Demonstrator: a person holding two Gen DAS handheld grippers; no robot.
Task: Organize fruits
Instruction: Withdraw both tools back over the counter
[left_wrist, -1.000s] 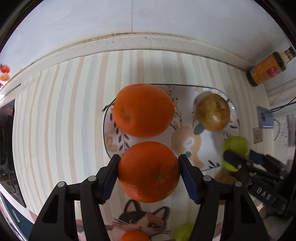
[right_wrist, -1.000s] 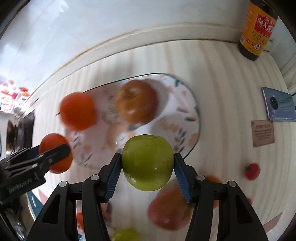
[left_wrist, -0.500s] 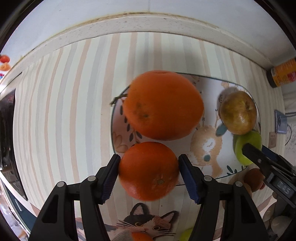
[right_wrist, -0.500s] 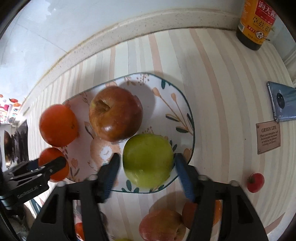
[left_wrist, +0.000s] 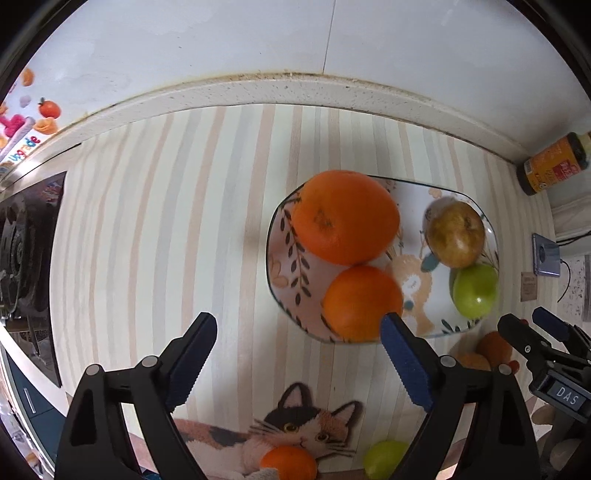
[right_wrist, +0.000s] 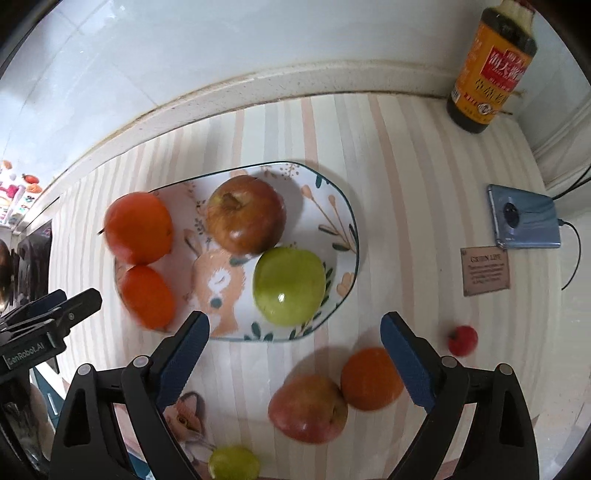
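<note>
A patterned plate (right_wrist: 343, 206) (left_wrist: 284, 266) holds a large orange (left_wrist: 345, 216) (right_wrist: 138, 227), a smaller orange (left_wrist: 362, 302) (right_wrist: 147, 297), a red-brown apple (right_wrist: 245, 214) (left_wrist: 456, 234) and a green apple (right_wrist: 290, 286) (left_wrist: 474, 290). My left gripper (left_wrist: 299, 354) is open and empty, left of the plate's near edge. My right gripper (right_wrist: 295, 354) is open and empty, just in front of the green apple. Each gripper shows in the other's view, my right in the left wrist view (left_wrist: 532, 332) and my left in the right wrist view (right_wrist: 74, 302).
On the striped mat in front of the plate lie a red apple (right_wrist: 308, 408), an orange (right_wrist: 371, 378), a small red fruit (right_wrist: 463, 340) and a small green fruit (right_wrist: 232, 461). A sauce bottle (right_wrist: 491, 66) stands by the wall, a phone (right_wrist: 524, 221) and a card (right_wrist: 485, 270) lie right. A stove (left_wrist: 26, 258) is left.
Both grippers have opened and drawn back. The smaller orange now lies on the plate next to the large one, and the green apple lies on the plate beside the red-brown apple.
</note>
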